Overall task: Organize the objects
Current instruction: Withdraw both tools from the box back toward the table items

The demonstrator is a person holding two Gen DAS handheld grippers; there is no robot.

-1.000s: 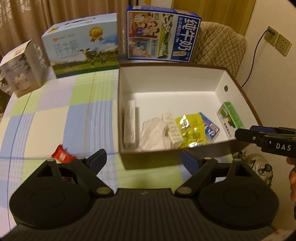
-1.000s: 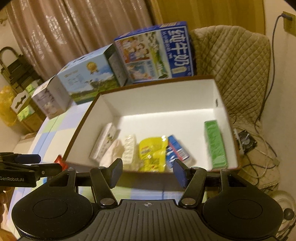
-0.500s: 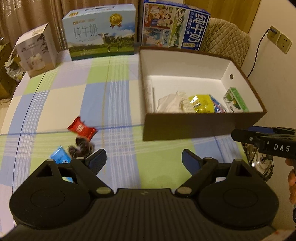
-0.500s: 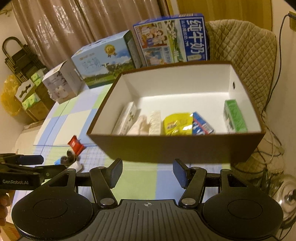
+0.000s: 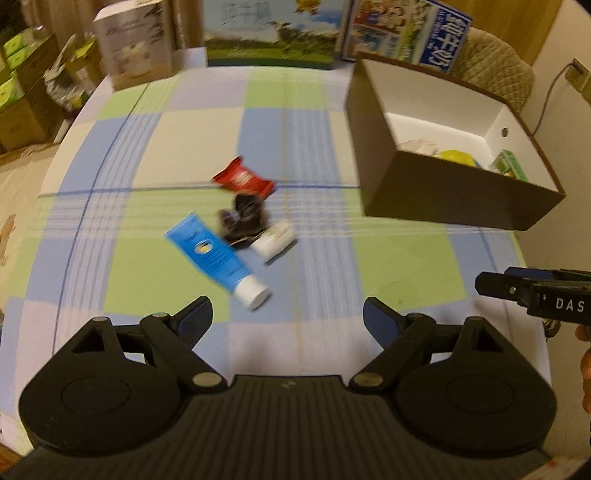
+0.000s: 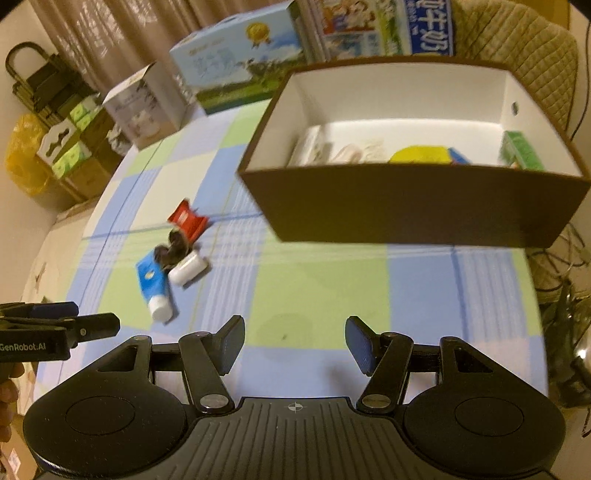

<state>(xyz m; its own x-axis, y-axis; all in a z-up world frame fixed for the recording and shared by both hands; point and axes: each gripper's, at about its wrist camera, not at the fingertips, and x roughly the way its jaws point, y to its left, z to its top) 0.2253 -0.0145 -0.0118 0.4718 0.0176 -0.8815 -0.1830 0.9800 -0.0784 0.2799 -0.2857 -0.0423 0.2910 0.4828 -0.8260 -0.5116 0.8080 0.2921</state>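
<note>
A brown box with white inside (image 5: 443,192) (image 6: 413,206) stands on the checked tablecloth and holds several small packets. Left of it lies a small pile: a red wrapper (image 5: 242,179) (image 6: 186,221), a dark crumpled item (image 5: 242,216) (image 6: 171,249), a small white bottle (image 5: 275,240) (image 6: 188,269) and a blue tube with a white cap (image 5: 214,258) (image 6: 153,286). My left gripper (image 5: 286,319) is open and empty, over the table's near edge, short of the pile. My right gripper (image 6: 295,341) is open and empty, in front of the box.
Milk cartons (image 5: 273,33) (image 6: 384,26) and a white carton (image 5: 135,44) stand along the table's far edge. A quilted chair (image 6: 517,48) is behind the box. Stacked boxes (image 6: 62,147) and a yellow bag sit off the table's left; cables lie right.
Both grippers have pulled back and away from the box toward the near edge. The left view has swung left, bringing the pile of loose items into sight. Both stay open.
</note>
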